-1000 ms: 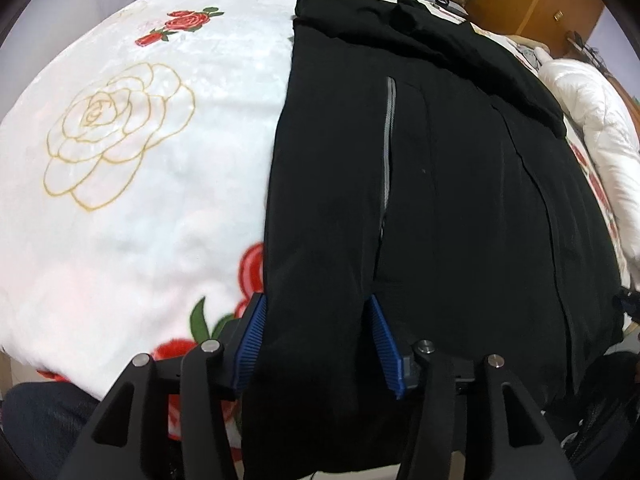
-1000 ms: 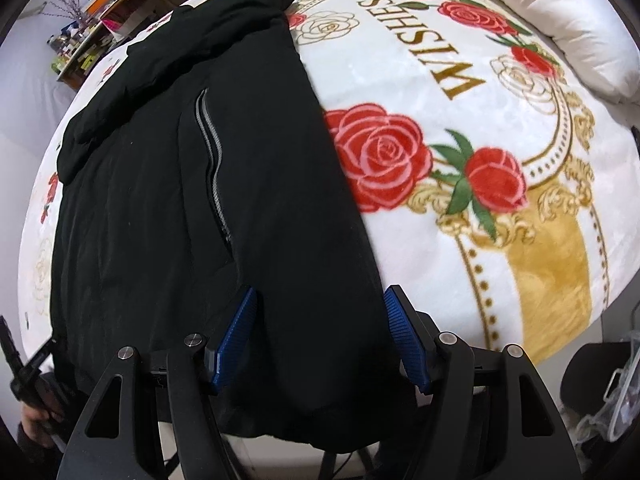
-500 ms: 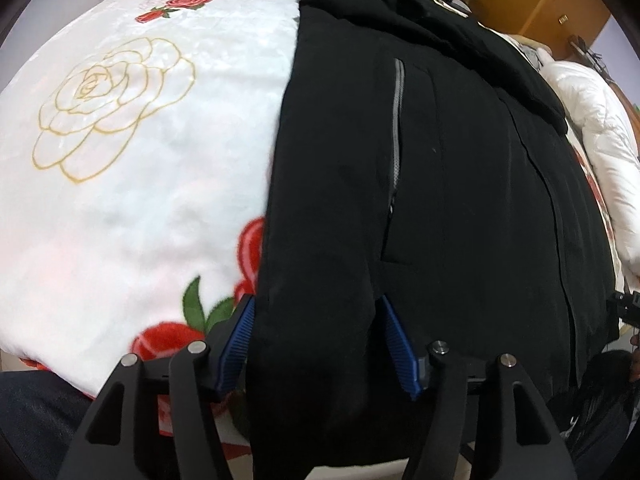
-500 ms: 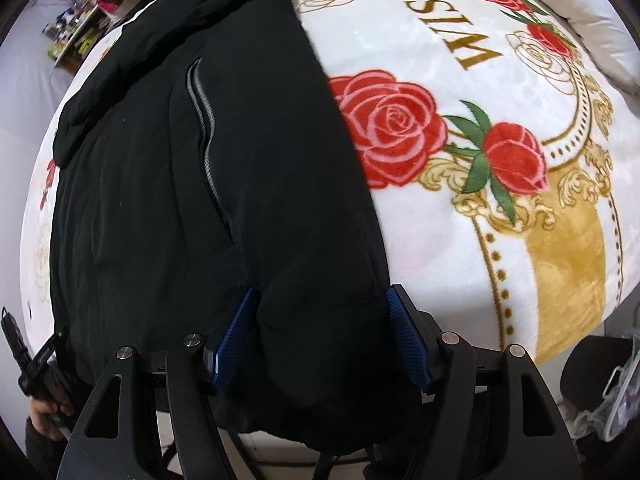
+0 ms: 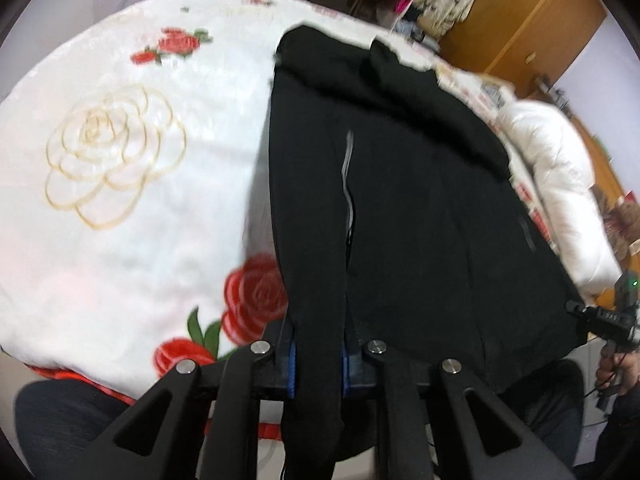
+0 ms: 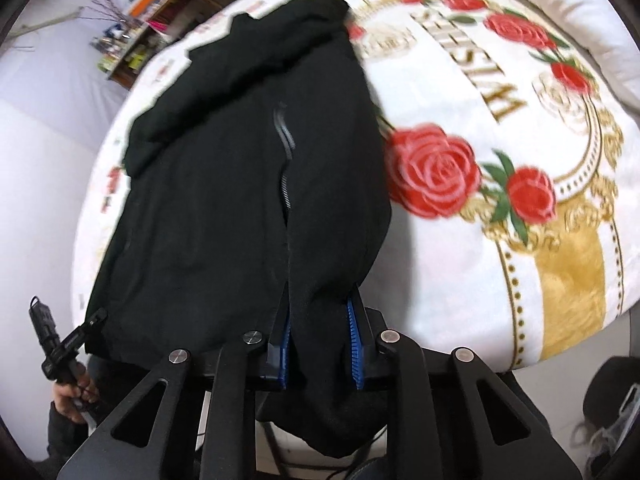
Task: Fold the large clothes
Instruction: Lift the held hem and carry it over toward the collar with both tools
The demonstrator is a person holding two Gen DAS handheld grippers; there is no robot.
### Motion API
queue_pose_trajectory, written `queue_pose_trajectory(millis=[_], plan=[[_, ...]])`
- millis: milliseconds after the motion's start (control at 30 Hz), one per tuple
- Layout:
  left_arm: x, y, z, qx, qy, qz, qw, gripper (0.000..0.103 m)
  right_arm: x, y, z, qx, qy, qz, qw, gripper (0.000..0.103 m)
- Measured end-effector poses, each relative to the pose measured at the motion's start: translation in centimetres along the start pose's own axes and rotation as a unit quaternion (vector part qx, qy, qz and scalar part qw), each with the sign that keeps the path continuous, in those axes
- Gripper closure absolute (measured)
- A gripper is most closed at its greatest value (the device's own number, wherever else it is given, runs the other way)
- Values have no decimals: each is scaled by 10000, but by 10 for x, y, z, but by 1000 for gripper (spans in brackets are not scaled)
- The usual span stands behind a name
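Both claws are now closing on the hem of the black jacket (image 5: 400, 208), where half a second ago their blue pads stood wide apart with the fabric lying loose between them. The left claw (image 5: 318, 360) is pinching a narrow bunch of the hem near the jacket's left side, and the cloth is hanging down below the pads in a gathered strip. The right claw (image 6: 320, 354) is doing the same at the jacket's other lower corner, with a thicker fold of fabric squeezed between its pads and a lump drooping beneath.

The jacket is lying lengthwise on the bed (image 5: 120, 200), over the rose-printed blanket (image 6: 520, 200), its hem at the near edge of the bed and its hood end toward the far edge. Compared with the earlier views, the hem is rising off the near edge, and the two pocket zips are bending instead of lying straight, so the lower part is starting to come up with the claws. Both views are blurred with motion.

This looks like the start of the lengthwise fold: with both lower corners clamped, the hem is probably about to be carried toward the hood end. The fabric looks thick and padded, so a corner could slip if the pinch is shallow.
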State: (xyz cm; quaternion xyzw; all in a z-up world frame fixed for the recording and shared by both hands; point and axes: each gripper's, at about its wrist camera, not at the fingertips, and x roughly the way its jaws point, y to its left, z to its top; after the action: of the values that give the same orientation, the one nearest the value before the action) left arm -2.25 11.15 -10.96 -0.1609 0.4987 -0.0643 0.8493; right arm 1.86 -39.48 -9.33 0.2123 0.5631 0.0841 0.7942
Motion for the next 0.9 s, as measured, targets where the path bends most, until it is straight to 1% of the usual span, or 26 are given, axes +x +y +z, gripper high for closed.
queue_pose_trajectory(millis=[100,133,200,333,400,500,600,633,700,733,900], plan=[[-17,-3,15,-44,-258,-172,9995,88,-16,2,7,5,-198,219,9996,83],[-20,-5,23,-65,-329,-222,9992,88,-19,-3,12,24,-263,298,9992,83],[-30,-7,38,-112,-507,-345,9981,88,-29,-5,19,96,-444,542,9975,84],[-41,-8,72,-204,-787,-564,9951,88,-46,7,45,148,-772,913,9927,84],[-45,-9,92,-239,-927,-659,9932,88,-56,13,61,95,-932,1027,9903,85],[-48,-16,122,-273,-1113,-749,9906,88,-67,27,85,-12,-1138,1132,9870,85],[-48,-22,155,-297,-1282,-813,9880,88,-71,39,114,-91,-1302,1177,9844,85],[-47,-25,165,-311,-1329,-834,9871,88,-71,41,120,-105,-1337,1191,9838,85],[-44,-28,186,-327,-1413,-876,9855,88,-72,46,142,-97,-1425,1242,9819,85],[-45,-27,191,-330,-1448,-881,9850,88,-72,47,148,-97,-1460,1254,9813,85],[-25,-37,244,-365,-1543,-900,9832,88,-58,51,200,-28,-1575,1281,9792,85]])
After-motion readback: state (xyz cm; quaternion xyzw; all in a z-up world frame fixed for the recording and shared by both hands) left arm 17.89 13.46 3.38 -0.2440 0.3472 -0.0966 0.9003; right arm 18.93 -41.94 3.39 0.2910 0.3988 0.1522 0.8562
